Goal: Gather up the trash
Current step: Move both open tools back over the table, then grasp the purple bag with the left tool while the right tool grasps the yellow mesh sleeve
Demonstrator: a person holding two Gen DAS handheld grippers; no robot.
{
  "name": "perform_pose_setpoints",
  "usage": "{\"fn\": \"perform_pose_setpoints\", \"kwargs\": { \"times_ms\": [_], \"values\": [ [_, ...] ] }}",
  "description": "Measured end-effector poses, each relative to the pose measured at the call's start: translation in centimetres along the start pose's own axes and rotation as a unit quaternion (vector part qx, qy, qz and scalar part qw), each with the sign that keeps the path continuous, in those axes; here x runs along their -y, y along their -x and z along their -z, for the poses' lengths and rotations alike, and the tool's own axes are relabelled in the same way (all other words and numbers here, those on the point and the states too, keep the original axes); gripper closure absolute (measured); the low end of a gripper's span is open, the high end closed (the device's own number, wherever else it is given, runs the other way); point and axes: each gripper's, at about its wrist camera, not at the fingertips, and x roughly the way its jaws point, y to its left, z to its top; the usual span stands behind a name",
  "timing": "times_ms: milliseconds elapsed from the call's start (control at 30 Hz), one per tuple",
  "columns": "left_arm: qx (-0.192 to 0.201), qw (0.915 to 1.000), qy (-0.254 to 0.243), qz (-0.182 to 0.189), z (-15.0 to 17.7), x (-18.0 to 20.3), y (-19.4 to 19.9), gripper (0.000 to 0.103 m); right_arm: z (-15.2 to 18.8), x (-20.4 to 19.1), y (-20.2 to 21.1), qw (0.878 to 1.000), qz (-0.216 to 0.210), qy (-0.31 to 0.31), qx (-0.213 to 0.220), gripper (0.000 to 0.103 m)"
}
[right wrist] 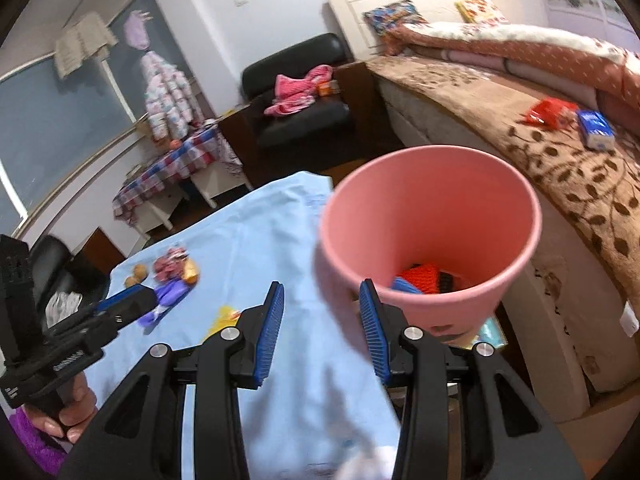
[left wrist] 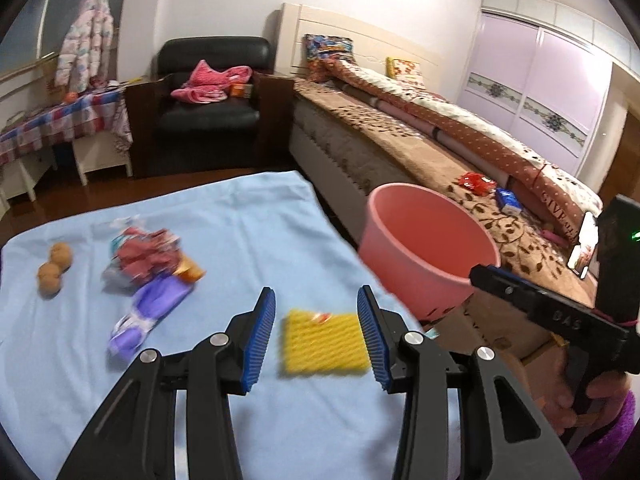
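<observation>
My left gripper (left wrist: 316,298) hangs open over the light blue cloth (left wrist: 248,232). A yellow foam net (left wrist: 326,340) lies flat on the cloth just beyond the gap, and neither pad touches it. Further left lie crumpled red wrappers (left wrist: 140,256), a purple wrapper (left wrist: 148,312) and an orange piece (left wrist: 190,272). The pink bin (right wrist: 432,208) stands at the cloth's right edge and holds red, blue and black scraps (right wrist: 422,280). My right gripper (right wrist: 320,292) is open, with only cloth in the gap. Its right finger is in front of the bin's near wall.
Two brown round fruits (left wrist: 52,268) sit at the cloth's far left. A bed (left wrist: 400,140) runs along the right, with a red packet (left wrist: 474,182) and a blue box (left wrist: 508,200) on it. A black armchair (left wrist: 212,92) stands behind. A cardboard box (left wrist: 496,332) is below the bin.
</observation>
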Motion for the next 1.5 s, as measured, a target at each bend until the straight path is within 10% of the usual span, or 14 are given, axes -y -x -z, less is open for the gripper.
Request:
{"fn": "perform_pose_setpoints", "kwargs": {
  "times_ms": [567, 1500],
  "values": [
    [-0.029, 0.9924, 0.073, -0.094, 5.7, -10.3, 3.2, 0.056, 4.3, -7.8, -3.5, 0.995, -0.042, 0.076, -0.044, 0.063],
    [-0.098, 0.9934, 0.022, -0.055, 2.1, -14.1, -5.0, 0.065, 2.8, -5.1, -8.7, 0.991, -0.014, 0.018, -0.131, 0.063]
  ]
}}
